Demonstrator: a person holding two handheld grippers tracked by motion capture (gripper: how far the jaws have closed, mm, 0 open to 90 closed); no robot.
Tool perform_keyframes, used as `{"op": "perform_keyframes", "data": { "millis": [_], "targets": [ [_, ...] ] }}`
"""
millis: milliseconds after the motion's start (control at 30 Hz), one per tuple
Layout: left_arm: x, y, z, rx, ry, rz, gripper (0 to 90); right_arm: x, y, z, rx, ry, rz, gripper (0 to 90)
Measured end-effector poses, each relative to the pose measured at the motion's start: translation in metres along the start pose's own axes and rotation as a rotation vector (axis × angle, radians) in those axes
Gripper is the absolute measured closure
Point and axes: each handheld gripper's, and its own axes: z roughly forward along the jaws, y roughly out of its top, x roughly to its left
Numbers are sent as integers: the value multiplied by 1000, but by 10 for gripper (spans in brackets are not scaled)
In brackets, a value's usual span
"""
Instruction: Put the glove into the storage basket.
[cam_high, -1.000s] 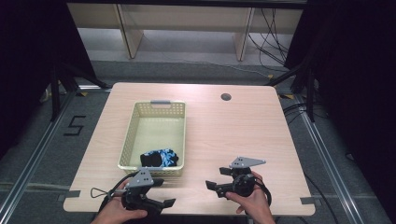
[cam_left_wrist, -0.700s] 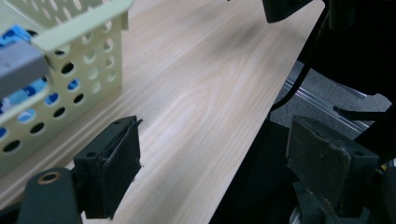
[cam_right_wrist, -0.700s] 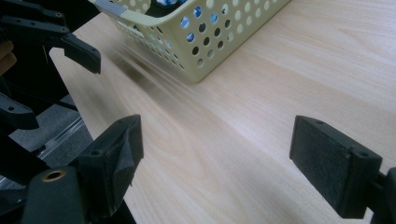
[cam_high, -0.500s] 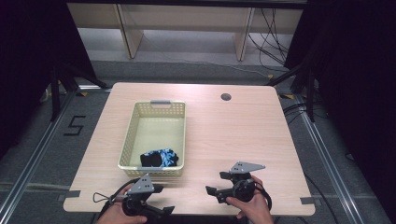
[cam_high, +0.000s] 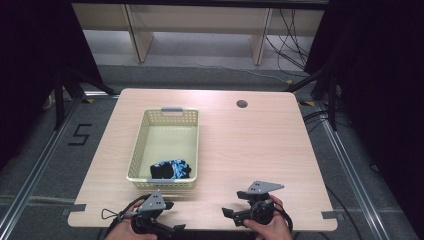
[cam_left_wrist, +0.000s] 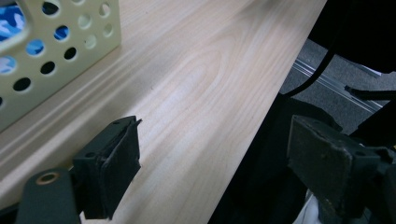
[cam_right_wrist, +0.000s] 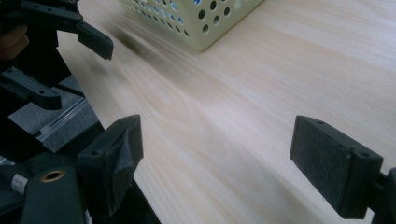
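One wooden table (cam_high: 250, 145) takes up the middle of the high view, pale woodgrain, with one small round hole (cam_high: 242, 104) near its far edge, upper centre of the frame. On it sits one cream plastic basket (cam_high: 142, 137), left of centre, walls full of round holes and a grey handle on the far rim. Inside the basket, down at its near end, is one bundle of cloth (cam_high: 171, 169), black with blue and white camo-looking patches, lying against the near wall. Two grippers at the bottom edge of the frame, each in a hand: the left gripper (cam_high: 170, 217) at lower left just in front of the basket's near wall, the right gripper (cam_high: 234, 204) at lower centre-right, well apart from the basket. Both have their jaws spread wide with nothing between them; in the left gripper view one pad hangs over the tabletop and the other sits out past the table's edge, and in the right gripper view both pads hang over bare wood. Only writing I can read is one "5" (cam_high: 80, 134) marked on the grey floor, left of the table. No brand marks I can make out.
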Motion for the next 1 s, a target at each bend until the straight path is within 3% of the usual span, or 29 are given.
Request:
{"op": "perform_keyframes", "data": {
  "millis": [67,100,133,200,333,367,433,467,500,800,1000],
  "targets": [
    [-1,-1,1,-4,-7,9,169,-1,-2,1,-10,6,-31,179],
    [0,-2,1,14,-2,30,169,2,-4,1,3,8,-1,179],
    [-2,-3,2,10,-8,1,169,1,-5,0,-1,-8,-37,179],
    [-3,-3,2,17,-2,19,169,3,-7,0,8,-11,-46,179],
    [-3,-4,2,19,-1,12,169,6,-10,0,19,-17,-74,177],
    [-3,-4,2,20,1,13,169,9,-11,0,31,-9,-56,178],
    [-2,-4,3,29,10,24,169,9,-13,-1,28,-29,-92,178],
    [-1,-4,2,35,3,48,169,11,-13,-1,39,-31,-88,177],
    [-3,-4,3,16,-6,22,169,11,-14,-1,38,-40,-96,177],
    [-3,-4,3,33,-6,38,168,13,-18,-1,56,-34,-99,172],
    [-2,-4,3,26,4,14,168,14,-18,-2,55,-47,-100,172]
  ]
}}
